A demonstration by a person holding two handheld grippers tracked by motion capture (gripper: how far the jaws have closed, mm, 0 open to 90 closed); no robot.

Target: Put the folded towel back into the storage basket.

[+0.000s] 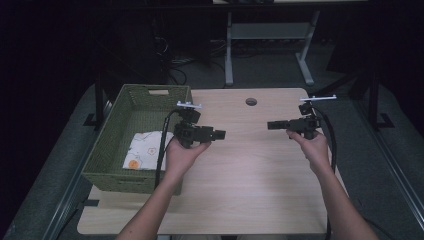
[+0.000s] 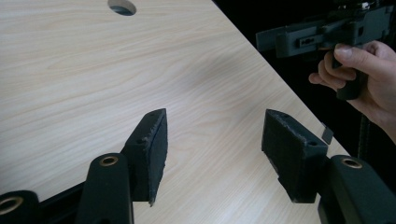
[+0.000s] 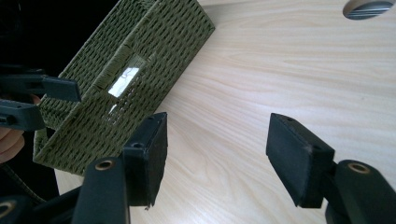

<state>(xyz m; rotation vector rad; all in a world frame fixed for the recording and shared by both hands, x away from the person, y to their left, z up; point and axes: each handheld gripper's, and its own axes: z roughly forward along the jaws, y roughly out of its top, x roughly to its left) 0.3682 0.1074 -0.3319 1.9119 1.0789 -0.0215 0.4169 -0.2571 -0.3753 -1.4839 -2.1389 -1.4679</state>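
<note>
Left claw [image 1: 220,134]: jaws apart, empty, above bare desk [image 1: 240,190] | Right claw [image 1: 272,125]: jaws apart, empty, tips facing left claw | Folded cloth [image 1: 144,150]: inside green basket [image 1: 112,127], left of left claw, nearer left hand.

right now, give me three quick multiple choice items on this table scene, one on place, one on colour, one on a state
1. Where does the basket stand?
A. table's left side
B. table's right side
C. on the floor

2. What colour is the basket?
A. red
B. green
C. white

3. How do the left gripper jaws stand?
A. clamped on a cloth
B. shut tight
C. apart with nothing between

Key: 1 A, the high view shows it on the table at the left; 2 B, its weave is olive green; 3 C, bare wood shows between the pads.
</note>
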